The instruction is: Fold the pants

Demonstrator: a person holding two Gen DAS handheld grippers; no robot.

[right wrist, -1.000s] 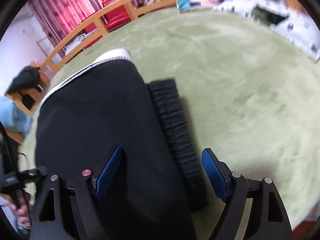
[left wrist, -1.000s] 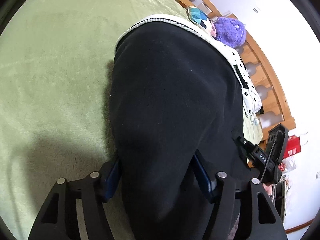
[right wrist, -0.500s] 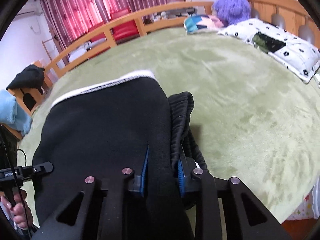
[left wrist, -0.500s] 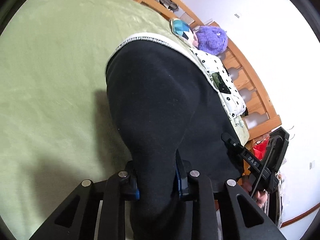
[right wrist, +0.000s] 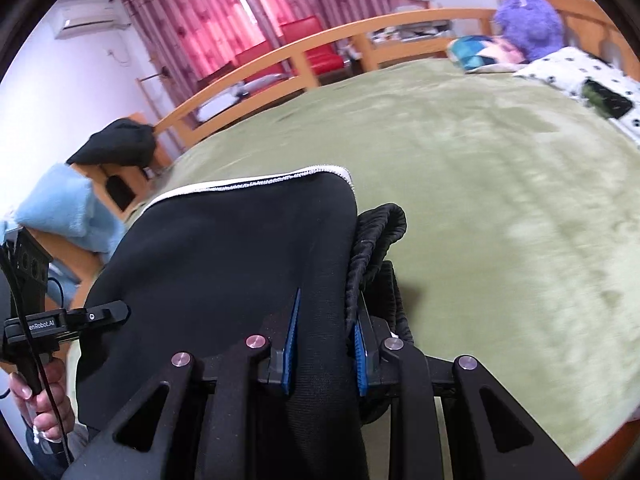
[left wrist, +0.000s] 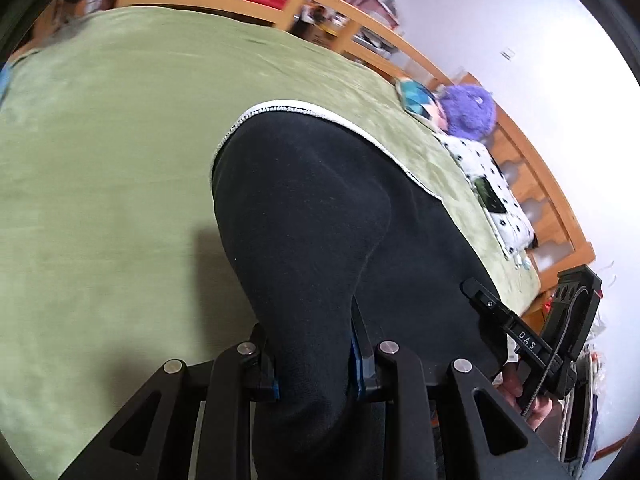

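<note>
A big green blanket (right wrist: 500, 184) covers the bed. A wooden rail (right wrist: 320, 44) runs behind it. Pink curtains (right wrist: 224, 12) glow bright beside a white wall (left wrist: 520, 20).

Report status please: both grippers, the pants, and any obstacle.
Left gripper shut on black pants. Right gripper shut on the same pants, beside the waistband. Pants bunched on green blanket. No obstacle near the fold.

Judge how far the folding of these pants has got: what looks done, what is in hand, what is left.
Done: both grips look made. The left gripper and right gripper are each shut on the black pants. In hand: the near edge is raised off the green blanket. Left: carrying that edge toward the white-trimmed far edge, laying it flat and letting go.
</note>
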